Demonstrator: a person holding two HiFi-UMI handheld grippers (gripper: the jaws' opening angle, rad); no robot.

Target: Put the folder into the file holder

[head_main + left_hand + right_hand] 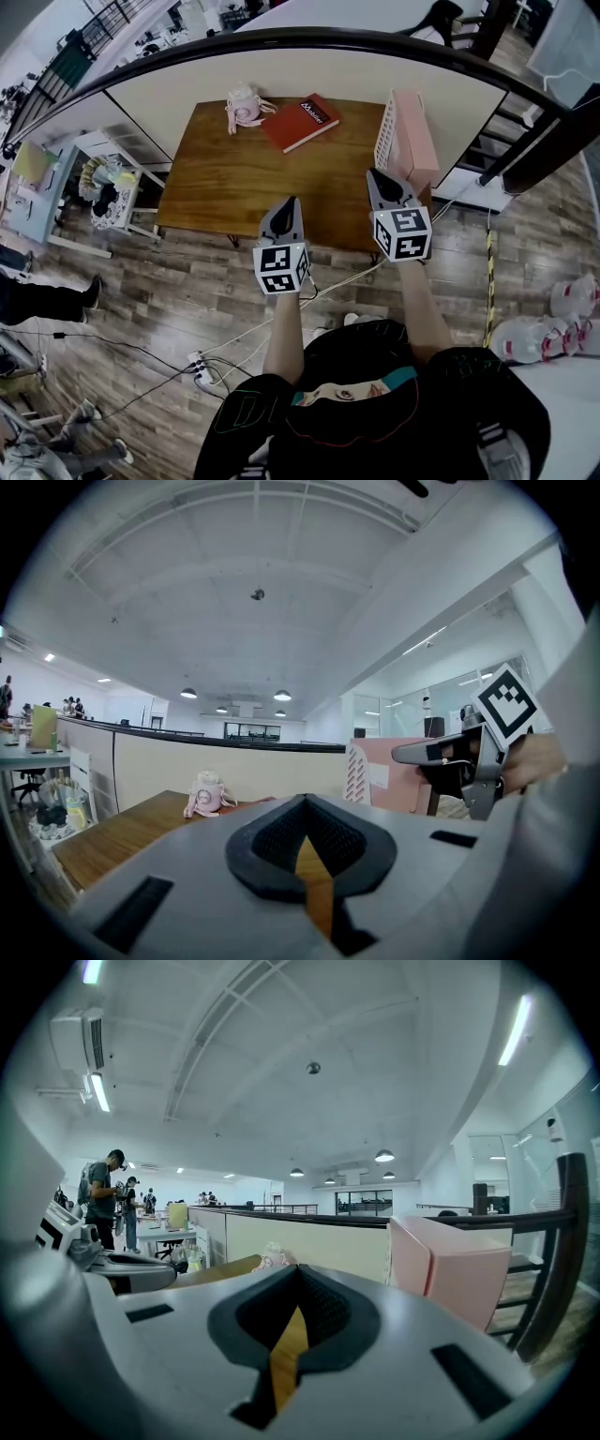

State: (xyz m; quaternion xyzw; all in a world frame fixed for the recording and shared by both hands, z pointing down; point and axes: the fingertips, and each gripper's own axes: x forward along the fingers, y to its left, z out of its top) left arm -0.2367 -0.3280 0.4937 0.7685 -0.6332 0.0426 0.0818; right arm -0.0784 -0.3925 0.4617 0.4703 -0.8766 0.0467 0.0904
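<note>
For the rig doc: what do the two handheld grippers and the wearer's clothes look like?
The left gripper and right gripper match: grey bodies tapering to a point, black textured pads, and a white cube with black square markers behind. The person wears a black top with red and teal trim.

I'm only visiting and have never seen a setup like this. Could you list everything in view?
table: one, brown wood, centre, against a cream partition
folder: one, red, flat at the table's far side
small item: one, pink, left of the folder; kind unclear
file holder: one, pink with a white slotted side, upright at the table's right edge
bags: several, white, on the floor at right
left gripper: one, grey, over the table's near edge, shut, empty
right gripper: one, grey, beside the file holder, shut, empty
</note>
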